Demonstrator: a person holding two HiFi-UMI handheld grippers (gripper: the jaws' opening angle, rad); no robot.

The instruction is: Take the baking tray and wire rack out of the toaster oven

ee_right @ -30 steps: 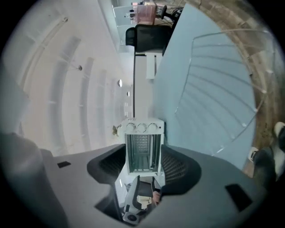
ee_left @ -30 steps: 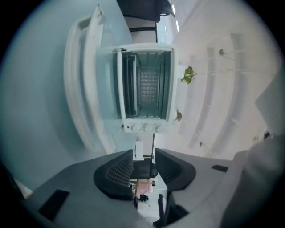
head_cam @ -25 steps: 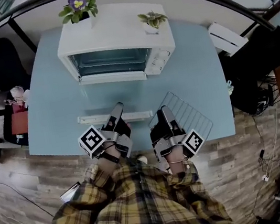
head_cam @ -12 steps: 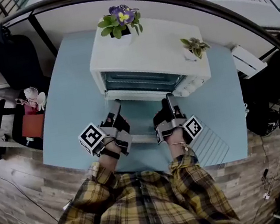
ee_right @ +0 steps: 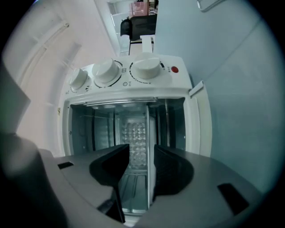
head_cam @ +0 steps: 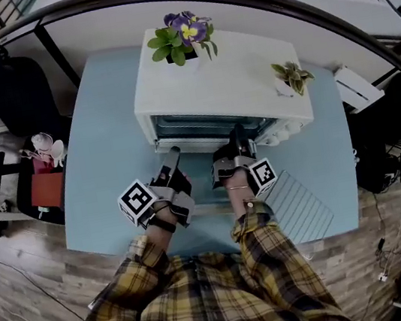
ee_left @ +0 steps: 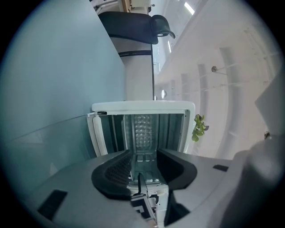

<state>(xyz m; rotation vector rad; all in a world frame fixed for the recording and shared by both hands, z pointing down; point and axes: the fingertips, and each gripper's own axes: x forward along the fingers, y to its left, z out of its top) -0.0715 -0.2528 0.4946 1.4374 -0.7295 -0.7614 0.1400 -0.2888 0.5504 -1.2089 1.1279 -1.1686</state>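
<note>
The wire rack (head_cam: 300, 208) already lay on the table (head_cam: 108, 156) at lower right. What looked like the baking tray (ee_right: 147, 129) sat inside the toaster oven (head_cam: 217, 77), its edge between the narrowing, unclamped jaws of the right gripper (ee_right: 141, 153). The left gripper (ee_left: 144, 156) hung half-open, empty.

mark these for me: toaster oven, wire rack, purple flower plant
toaster oven (head_cam: 230, 86): head view, on its bare white top panel.
wire rack (head_cam: 303, 207): head view, middle of the wire grid.
purple flower plant (head_cam: 185, 25): head view, on the blossoms.
</note>
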